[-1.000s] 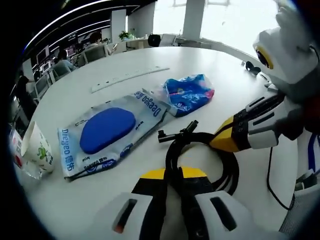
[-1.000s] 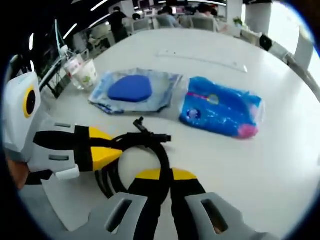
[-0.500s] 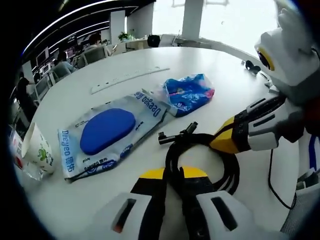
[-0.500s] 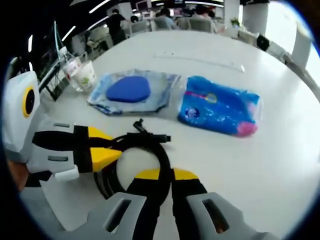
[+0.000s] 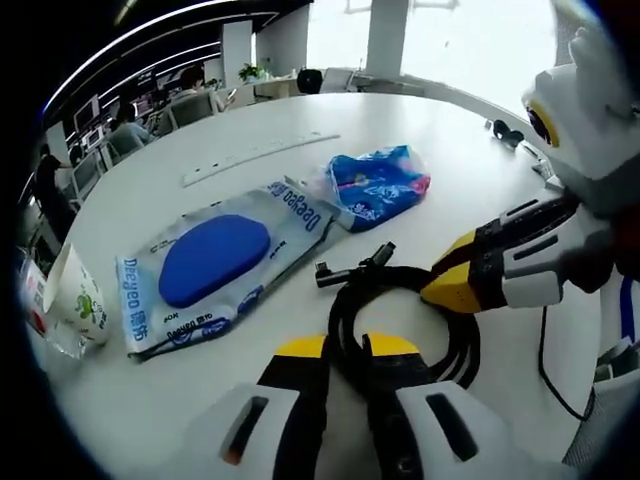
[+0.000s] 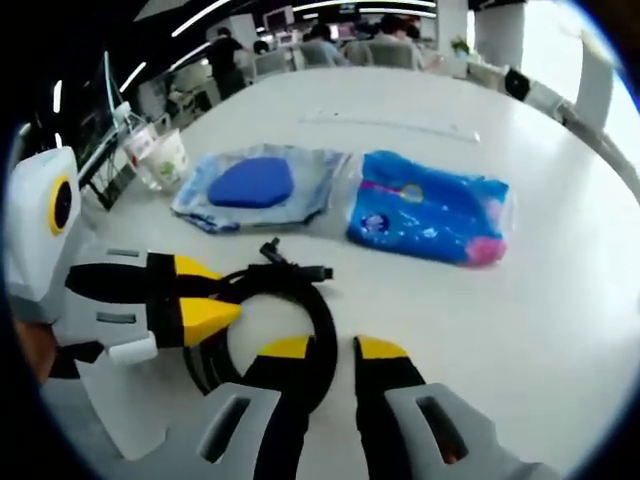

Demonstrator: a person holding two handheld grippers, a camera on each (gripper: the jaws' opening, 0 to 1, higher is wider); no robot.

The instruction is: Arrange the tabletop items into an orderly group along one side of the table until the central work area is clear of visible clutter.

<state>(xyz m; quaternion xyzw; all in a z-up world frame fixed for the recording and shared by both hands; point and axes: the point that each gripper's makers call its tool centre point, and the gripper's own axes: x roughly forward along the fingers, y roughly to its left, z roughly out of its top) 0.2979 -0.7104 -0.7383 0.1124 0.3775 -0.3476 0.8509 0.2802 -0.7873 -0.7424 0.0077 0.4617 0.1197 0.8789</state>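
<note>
Working the coiled black cable [image 5: 400,310] on the white table [image 5: 440,170].

Left gripper [image 5: 345,352] clamping the coil; right gripper [image 6: 333,352] straddling it, slightly parted, lying near the blue pouch [image 6: 430,205] and wipes pack [image 5: 215,262].

Open-plan office. Large round white bench [image 5: 420,130] fills foreground ahead of left hand-held gripper [image 5: 345,350]. Beyond bench, far ahead and to left: rows of desks, seated people [image 5: 128,120] at work, office chairs [image 5: 190,105]. Long ceiling strip lights [image 5: 150,35] overhead. White columns [image 5: 385,35] and bright windows far ahead. Potted plant [image 5: 247,70] on distant desk. Right gripper view: more seated people [image 6: 330,35] past bench's far edge.
</note>
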